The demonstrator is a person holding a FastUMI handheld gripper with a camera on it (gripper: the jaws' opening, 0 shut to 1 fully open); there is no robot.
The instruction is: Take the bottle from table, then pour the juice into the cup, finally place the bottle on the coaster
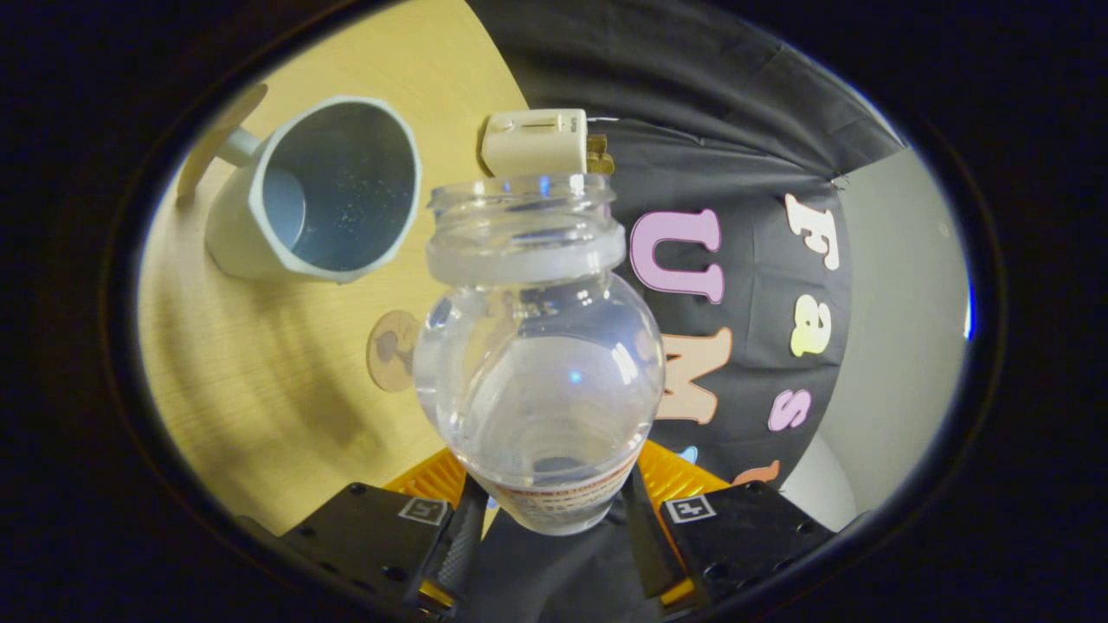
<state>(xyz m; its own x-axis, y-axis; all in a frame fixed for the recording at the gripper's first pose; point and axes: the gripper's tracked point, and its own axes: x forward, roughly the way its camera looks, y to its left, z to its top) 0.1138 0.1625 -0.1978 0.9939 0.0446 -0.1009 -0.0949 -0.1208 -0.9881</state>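
Note:
A clear uncapped bottle [537,363] is held between the fingers of my gripper [550,510], which is shut on its lower body. The whole view is rolled, so the bottle is tipped over the wooden table [260,389]. Its open mouth [524,195] points beyond the fingers. A grey-white cup [320,195] with a handle stands on the table beyond and to the left of the bottle's mouth, with its inside showing. A small round brown coaster [391,350] lies on the table just left of the bottle's body, partly hidden by it.
A cream-coloured block [537,143] sits at the table's edge just beyond the bottle's mouth. The black cloth wall [736,173] hangs to the right of the table, with a pale wall [900,329] past it.

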